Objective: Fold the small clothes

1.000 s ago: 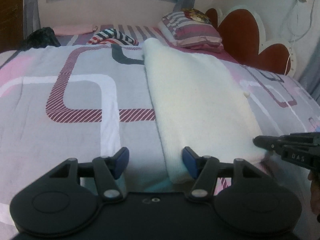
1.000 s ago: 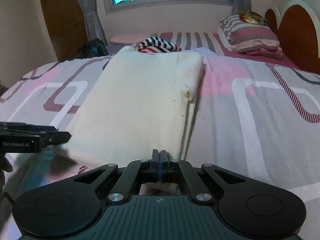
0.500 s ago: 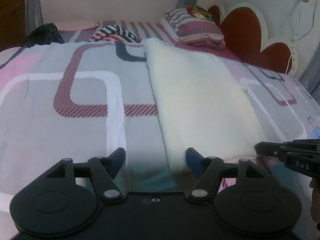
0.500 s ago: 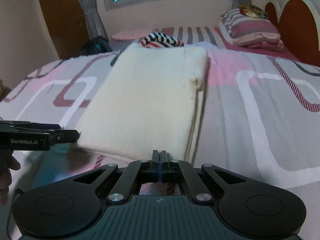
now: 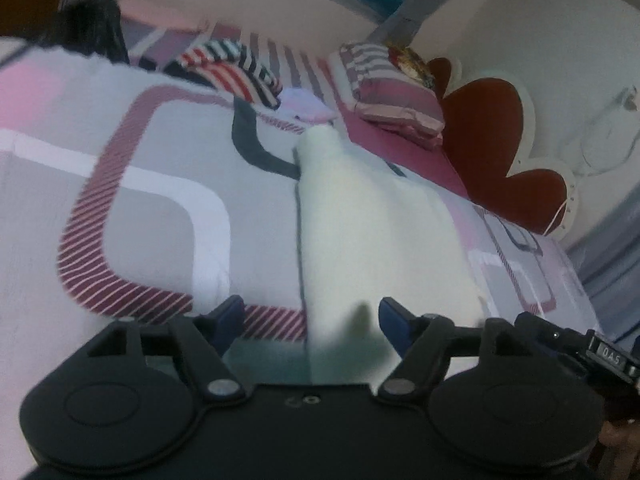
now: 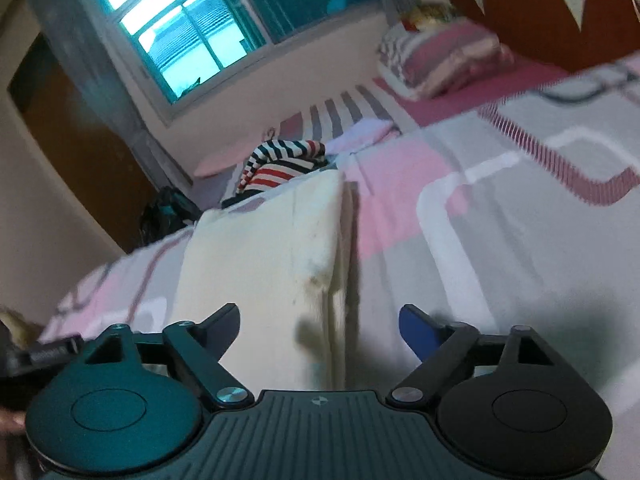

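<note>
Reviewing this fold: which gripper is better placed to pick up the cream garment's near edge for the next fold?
Probably the right gripper: its open jaws straddle the cream garment's layered edge. The left gripper, also open, frames its other edge.

Cream garment's [image 5: 372,240] near edge (behind gripper body)
</note>
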`<state>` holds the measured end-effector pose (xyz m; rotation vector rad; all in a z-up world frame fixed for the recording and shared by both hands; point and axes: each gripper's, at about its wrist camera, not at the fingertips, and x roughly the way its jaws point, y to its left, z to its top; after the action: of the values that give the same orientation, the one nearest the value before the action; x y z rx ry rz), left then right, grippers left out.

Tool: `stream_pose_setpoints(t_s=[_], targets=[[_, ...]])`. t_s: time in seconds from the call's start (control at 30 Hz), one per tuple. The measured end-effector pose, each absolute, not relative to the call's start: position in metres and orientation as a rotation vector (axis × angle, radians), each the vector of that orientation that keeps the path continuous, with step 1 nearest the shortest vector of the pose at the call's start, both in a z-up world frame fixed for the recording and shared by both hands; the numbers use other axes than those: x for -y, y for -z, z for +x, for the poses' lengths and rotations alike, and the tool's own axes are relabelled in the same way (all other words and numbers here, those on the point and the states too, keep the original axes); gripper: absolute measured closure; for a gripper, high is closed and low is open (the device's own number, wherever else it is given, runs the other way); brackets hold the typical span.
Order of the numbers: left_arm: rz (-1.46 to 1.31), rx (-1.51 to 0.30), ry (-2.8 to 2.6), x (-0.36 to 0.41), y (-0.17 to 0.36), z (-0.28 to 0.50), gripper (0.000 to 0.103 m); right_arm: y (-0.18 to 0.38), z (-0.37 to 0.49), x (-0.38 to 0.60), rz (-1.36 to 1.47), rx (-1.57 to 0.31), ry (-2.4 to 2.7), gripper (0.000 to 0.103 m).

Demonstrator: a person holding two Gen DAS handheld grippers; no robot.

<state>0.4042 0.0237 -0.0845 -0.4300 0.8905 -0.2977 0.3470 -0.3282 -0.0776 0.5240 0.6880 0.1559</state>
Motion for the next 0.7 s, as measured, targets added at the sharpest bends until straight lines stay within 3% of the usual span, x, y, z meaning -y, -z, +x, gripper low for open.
stream_pose_setpoints(t_s=[0.03, 0.07, 0.1, 0.13, 0.23, 0.27, 0.3, 0.33, 0.6, 0.7], targets=[[-0.445, -0.896, 0.335, -0.025, 0.087, 0.410, 0.035, 0.080, 0.353, 0.334, 0.552, -0.698, -0.164, 0.021], [-0.432, -0.888, 0.333, -0.026, 0.088, 0.414, 0.056, 0.082, 0.360, 0.338, 0.575, -0.709, -0.167, 0.022], [-0.401, -0.892, 0.310, -0.026, 0.088, 0.418, 0.092, 0.083, 0.364, 0.341, 0.589, -0.712, -0.162, 0.022], [-0.386, -0.877, 0.306, -0.027, 0.088, 0.419, 0.103, 0.083, 0.368, 0.344, 0.604, -0.711, -0.165, 0.022], [-0.391, -0.799, 0.286, -0.036, 0.083, 0.417, 0.103, 0.084, 0.371, 0.351, 0.639, -0.703, -0.181, 0.022], [-0.422, -0.787, 0.300, -0.039, 0.083, 0.417, 0.079, 0.085, 0.371, 0.352, 0.647, -0.700, -0.186, 0.022], [-0.450, -0.787, 0.316, -0.041, 0.083, 0.419, 0.029, 0.087, 0.372, 0.354, 0.656, -0.700, -0.194, 0.022], [-0.475, -0.778, 0.315, -0.041, 0.085, 0.420, 0.012, 0.088, 0.373, 0.356, 0.663, -0.704, -0.200, 0.022], [-0.614, -0.950, 0.458, -0.042, 0.116, 0.457, 0.013, 0.106, 0.388, 0.357, 0.721, -0.763, -0.235, 0.022], [-0.781, -1.012, 0.514, -0.052, 0.128, 0.475, 0.013, 0.109, 0.391, 0.358, 0.723, -0.766, -0.258, 0.022]])
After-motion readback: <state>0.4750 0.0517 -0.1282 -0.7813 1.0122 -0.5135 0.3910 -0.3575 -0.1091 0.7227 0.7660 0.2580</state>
